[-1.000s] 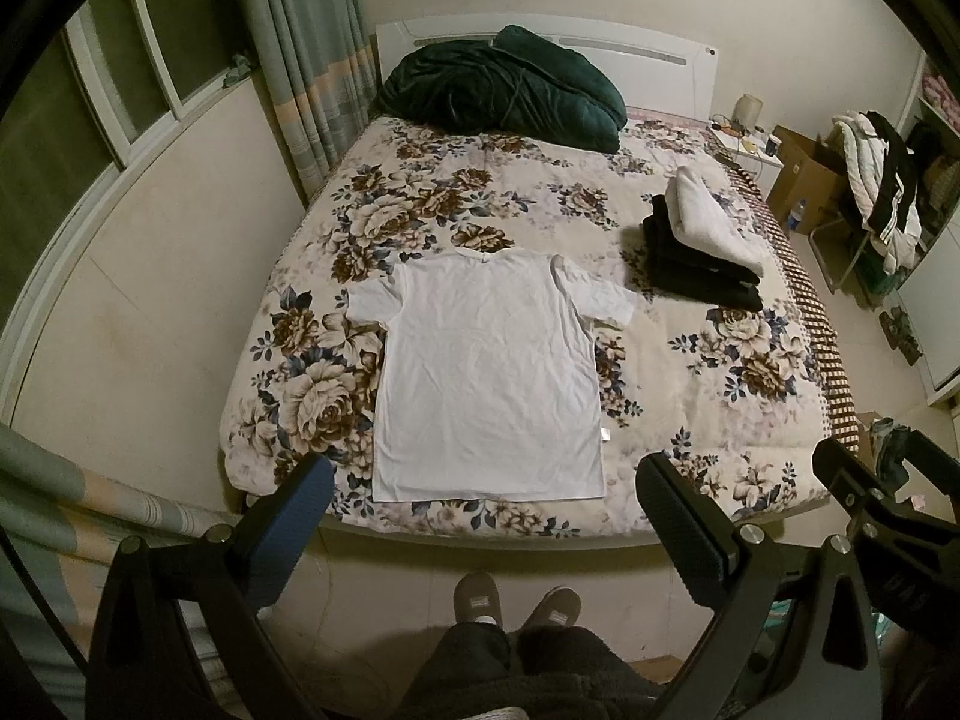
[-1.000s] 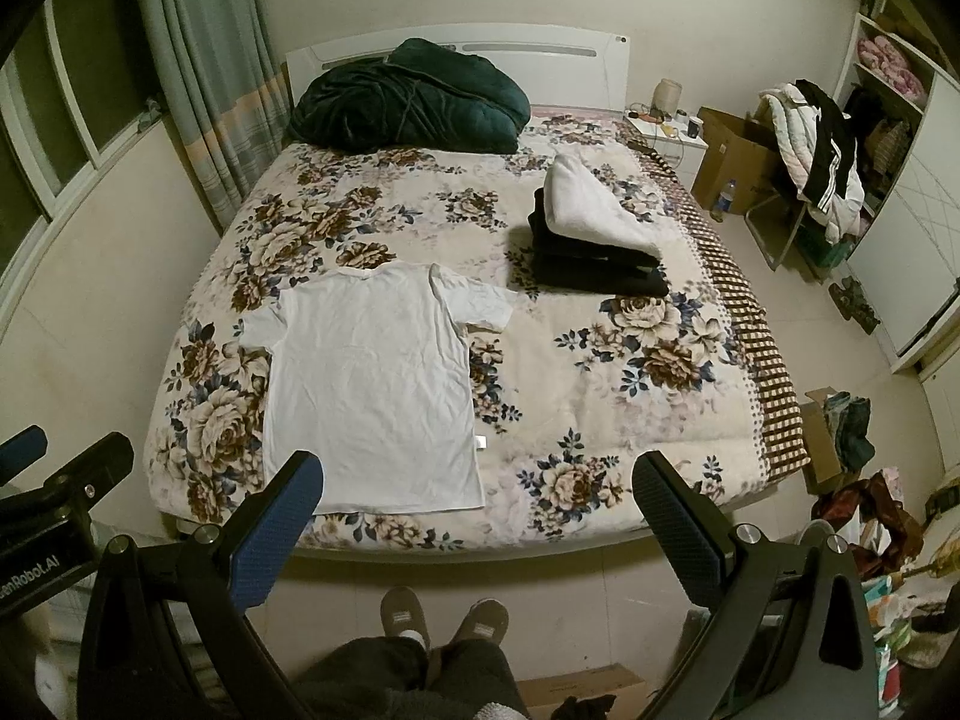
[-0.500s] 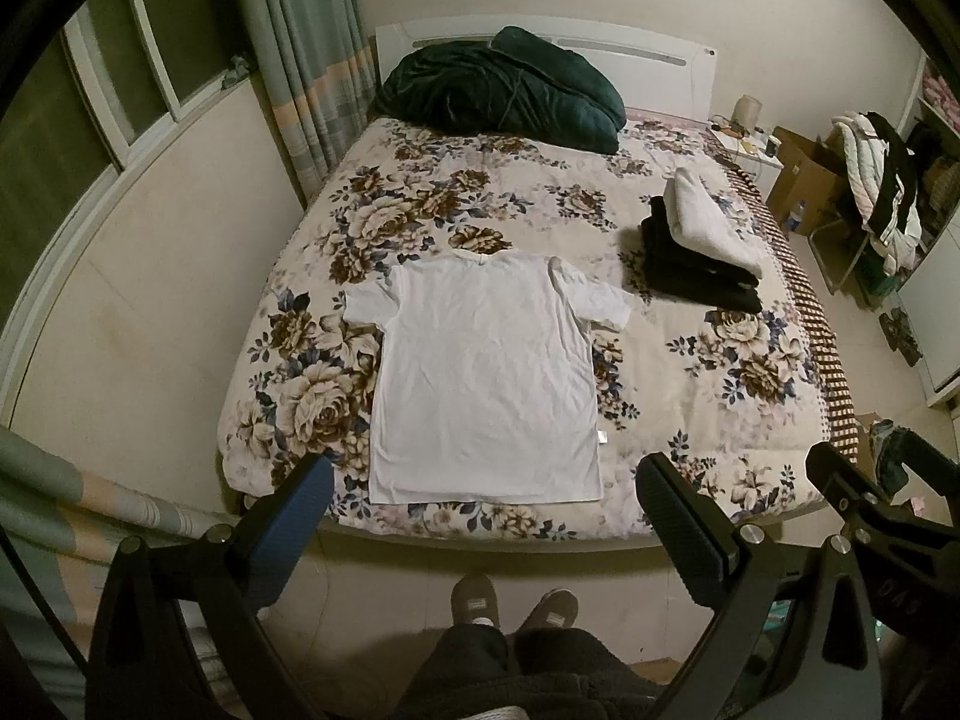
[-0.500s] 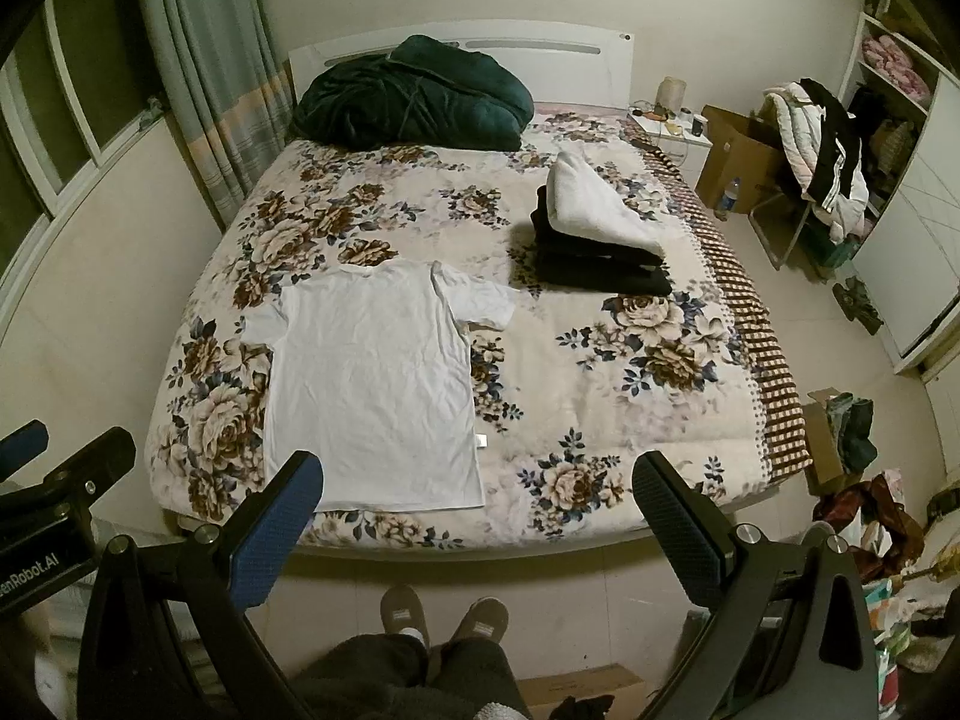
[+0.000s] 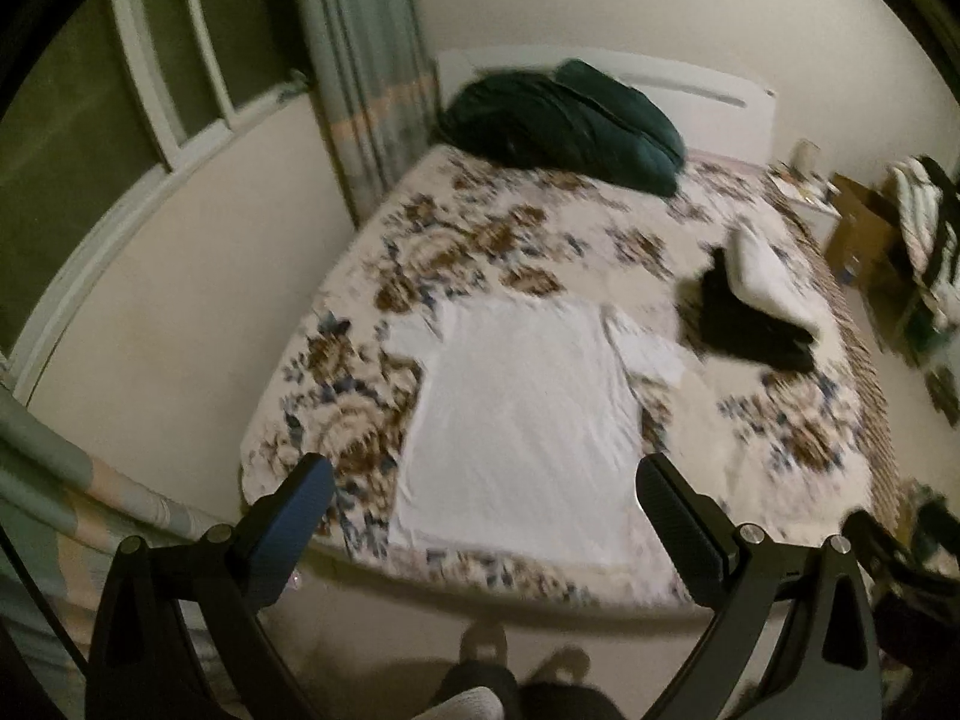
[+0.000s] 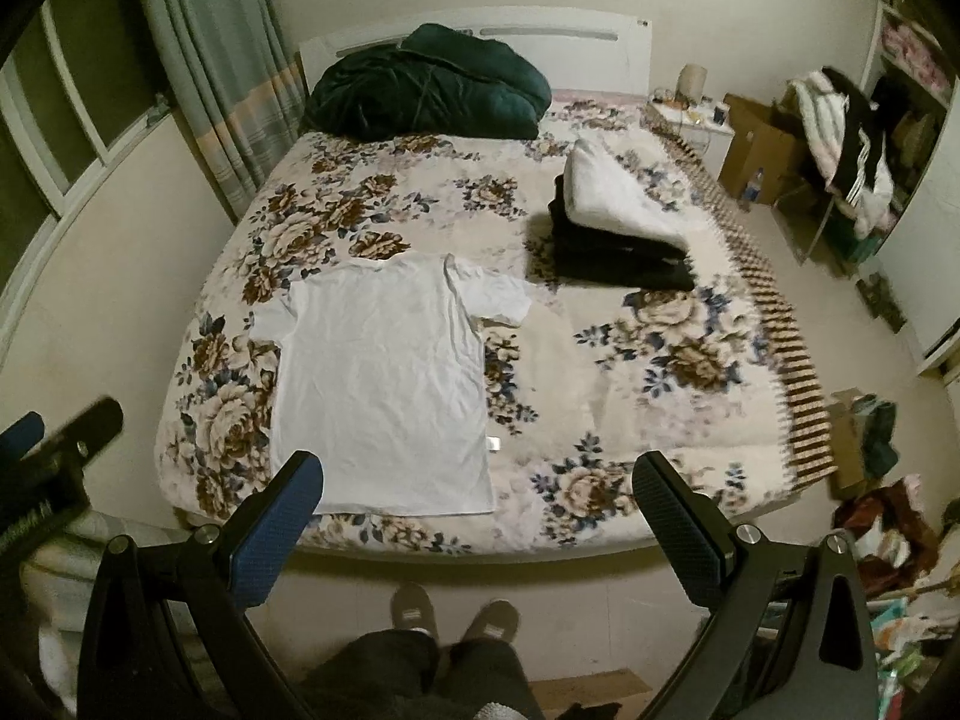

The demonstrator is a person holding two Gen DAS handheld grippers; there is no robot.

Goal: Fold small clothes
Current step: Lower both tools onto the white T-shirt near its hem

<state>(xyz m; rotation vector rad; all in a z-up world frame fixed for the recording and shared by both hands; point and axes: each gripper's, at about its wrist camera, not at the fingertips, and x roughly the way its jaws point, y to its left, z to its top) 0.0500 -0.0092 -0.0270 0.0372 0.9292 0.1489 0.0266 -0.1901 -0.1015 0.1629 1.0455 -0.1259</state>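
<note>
A white T-shirt (image 5: 522, 414) lies flat and spread out on the floral bed cover, hem toward me; it also shows in the right wrist view (image 6: 384, 384). My left gripper (image 5: 486, 486) is open and empty, held above the bed's foot edge, short of the shirt's hem. My right gripper (image 6: 477, 483) is open and empty, over the foot edge, to the right of the shirt's lower right corner. The left gripper's body also shows at the left edge of the right wrist view (image 6: 54, 450).
A stack of folded dark and white clothes (image 6: 618, 228) sits at the bed's right side. A dark green quilt (image 6: 426, 90) lies at the headboard. Wall and curtain (image 6: 216, 60) stand left; boxes and a cluttered chair (image 6: 840, 138) right. My feet (image 6: 450, 612) stand by the bed (image 6: 690, 360).
The left gripper has swung quickly, blurring its view; the bed now sits tilted and shifted right in it. The right gripper has edged forward slightly. The shirt has not moved.
</note>
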